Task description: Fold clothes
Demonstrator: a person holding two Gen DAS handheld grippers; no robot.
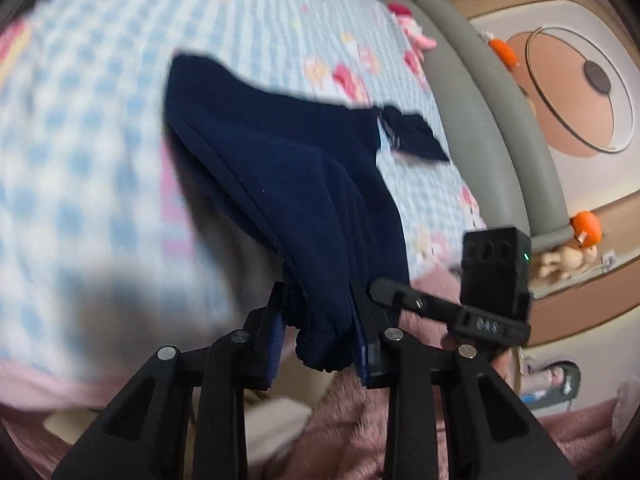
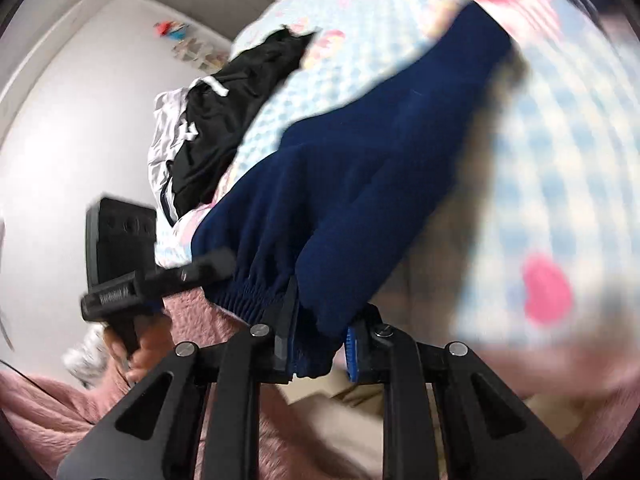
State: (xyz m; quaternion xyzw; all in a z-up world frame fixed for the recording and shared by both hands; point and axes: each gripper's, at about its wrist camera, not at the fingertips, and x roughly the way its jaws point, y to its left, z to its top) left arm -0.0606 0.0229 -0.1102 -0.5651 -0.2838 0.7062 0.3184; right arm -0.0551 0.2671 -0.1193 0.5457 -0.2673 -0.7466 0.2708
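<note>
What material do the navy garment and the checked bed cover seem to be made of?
Navy garment: probably soft matte knit or fleece; it drapes in thick folds, with a gathered elastic edge.
Checked bed cover: likely puckered cotton, seersucker-like, matte; blur leaves this uncertain.

Soft, even indoor light is filling both views. Motion blur is smearing the checked bedsheet (image 1: 80,128) (worst at its edges), and fisheye distortion is bending everything outward.

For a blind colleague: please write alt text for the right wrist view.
The right gripper clamps the gathered edge of a navy garment that stretches across a blue checked bedsheet. The left gripper sits beside it at the left; black and white clothes lie behind.
</note>
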